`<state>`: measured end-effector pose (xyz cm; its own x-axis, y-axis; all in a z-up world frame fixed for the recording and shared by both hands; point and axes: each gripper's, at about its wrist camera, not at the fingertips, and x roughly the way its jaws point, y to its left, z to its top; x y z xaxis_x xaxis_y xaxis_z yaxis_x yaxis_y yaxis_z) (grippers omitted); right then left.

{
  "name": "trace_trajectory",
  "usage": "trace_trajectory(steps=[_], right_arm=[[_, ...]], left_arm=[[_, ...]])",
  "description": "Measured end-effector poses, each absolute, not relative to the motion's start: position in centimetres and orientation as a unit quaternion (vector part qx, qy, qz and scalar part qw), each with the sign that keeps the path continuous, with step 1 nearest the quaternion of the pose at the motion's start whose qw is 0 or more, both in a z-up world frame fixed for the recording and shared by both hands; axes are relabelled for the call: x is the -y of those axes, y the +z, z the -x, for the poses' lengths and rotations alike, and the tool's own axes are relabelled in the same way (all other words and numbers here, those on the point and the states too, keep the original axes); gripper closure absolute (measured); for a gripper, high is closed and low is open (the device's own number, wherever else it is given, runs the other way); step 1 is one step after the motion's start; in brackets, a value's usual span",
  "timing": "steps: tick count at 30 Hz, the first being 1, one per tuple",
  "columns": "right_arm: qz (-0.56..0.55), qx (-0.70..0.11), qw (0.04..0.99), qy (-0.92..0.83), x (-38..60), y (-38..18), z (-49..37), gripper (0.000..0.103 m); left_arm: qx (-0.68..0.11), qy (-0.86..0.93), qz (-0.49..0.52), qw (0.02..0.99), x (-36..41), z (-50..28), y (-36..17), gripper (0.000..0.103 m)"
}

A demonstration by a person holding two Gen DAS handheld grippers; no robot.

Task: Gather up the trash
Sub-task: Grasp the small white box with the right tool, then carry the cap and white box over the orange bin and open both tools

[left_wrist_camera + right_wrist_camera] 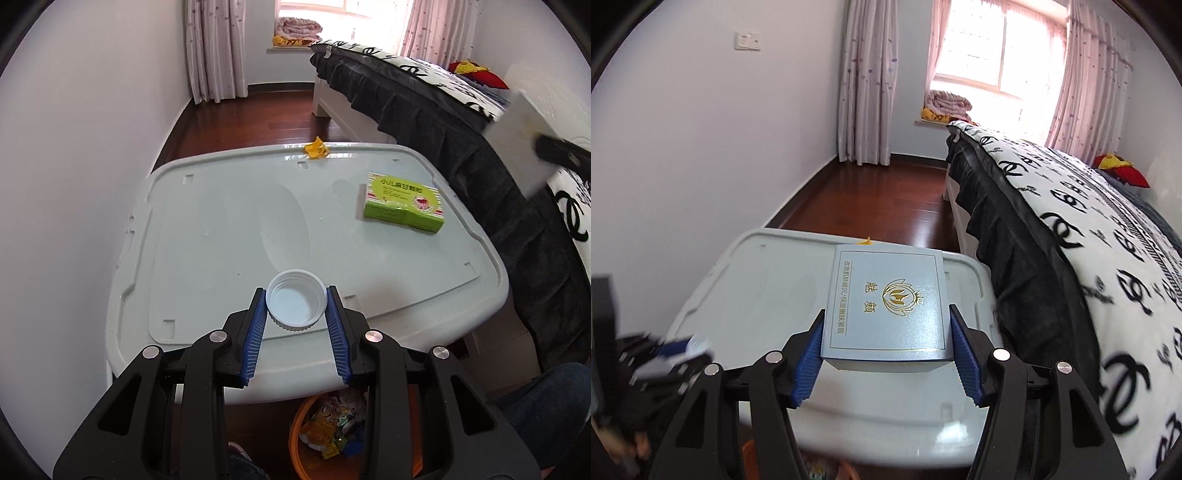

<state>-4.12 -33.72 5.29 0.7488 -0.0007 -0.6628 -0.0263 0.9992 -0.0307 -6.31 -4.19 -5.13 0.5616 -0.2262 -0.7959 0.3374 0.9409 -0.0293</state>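
Note:
My left gripper point(296, 291) is shut on a white bottle cap point(296, 302), open side up, just above the near edge of a pale plastic bin lid point(221, 221). A green medicine box point(404, 202) lies on the lid's right side. A yellow scrap point(316, 147) sits at the lid's far edge. My right gripper point(887, 314) is shut on a pale blue carton point(886, 306) with gold print, held above the lid point(768, 280). The right gripper and carton show blurred at the right edge of the left wrist view point(517, 147).
An orange trash bucket point(299, 443) with wrappers stands on the floor under the lid's near edge. A bed with a black skirt point(1071, 221) runs along the right. A white wall is on the left. Dark wood floor point(258, 118) lies beyond the lid.

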Motion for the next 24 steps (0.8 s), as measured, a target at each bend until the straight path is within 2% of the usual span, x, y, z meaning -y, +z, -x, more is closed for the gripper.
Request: trace_trajectory(steps=[13, 24], right_arm=[[-0.024, -0.376, 0.925, 0.046, 32.6, 2.2, 15.8, 0.042], [-0.064, -0.464, 0.881, 0.065, 31.5, -4.8, 17.2, 0.042]], left_arm=[[-0.456, -0.176, -0.095, 0.867, 4.4, 13.4, -4.8, 0.071], [-0.545, -0.173, -0.066, 0.818, 4.5, 16.7, -12.2, 0.071]])
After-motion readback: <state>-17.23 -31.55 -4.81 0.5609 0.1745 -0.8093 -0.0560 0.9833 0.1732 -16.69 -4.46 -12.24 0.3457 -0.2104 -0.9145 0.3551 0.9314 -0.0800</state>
